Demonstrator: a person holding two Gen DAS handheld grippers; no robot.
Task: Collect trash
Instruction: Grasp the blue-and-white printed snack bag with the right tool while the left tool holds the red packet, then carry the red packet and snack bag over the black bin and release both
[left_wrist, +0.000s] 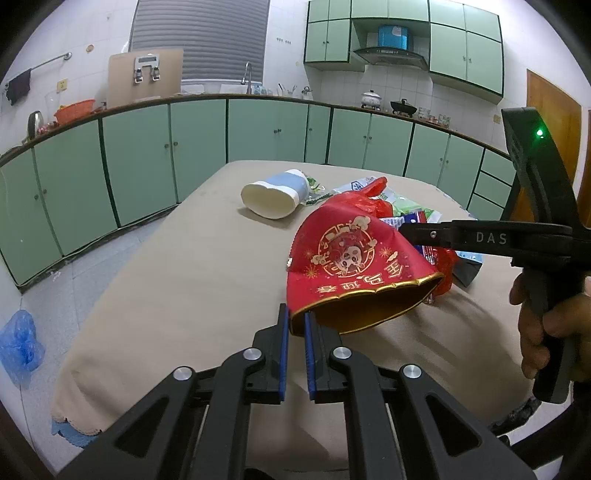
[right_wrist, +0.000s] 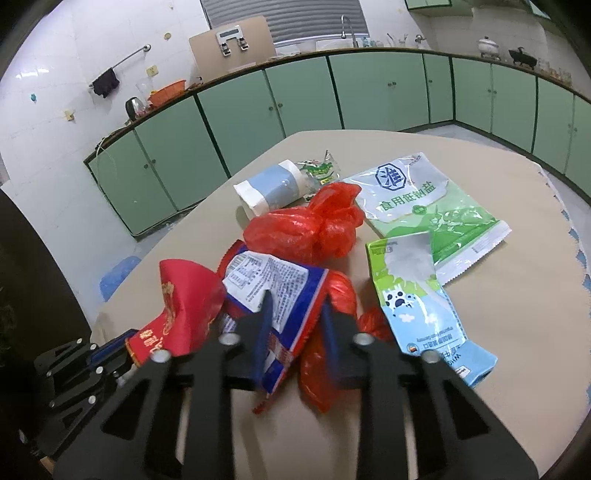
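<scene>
Red gift bag (left_wrist: 354, 266) pinched open by the left hand-held gripper (left_wrist: 295, 332); the right hand-held gripper (right_wrist: 295, 317) straddles a blue-and-white wrapper (right_wrist: 273, 291), unclosed, trash mostly left on the desk (left_wrist: 184, 266).

The right gripper (right_wrist: 293, 314) sits over a blue-and-white printed wrapper (right_wrist: 273, 284), its 2 fingers set apart, 1 on each side of the wrapper's near end. Just left lies a red and gold bag (right_wrist: 184, 306), its near edge at the left gripper (right_wrist: 110, 352). Farther off lie a red plastic bag (right_wrist: 310, 225), a paper cup (right_wrist: 271, 186) on its side and, at right, a green salt packet (right_wrist: 424, 206) overlapped by a milk carton (right_wrist: 417, 295), all on the beige table (right_wrist: 517, 295).
</scene>
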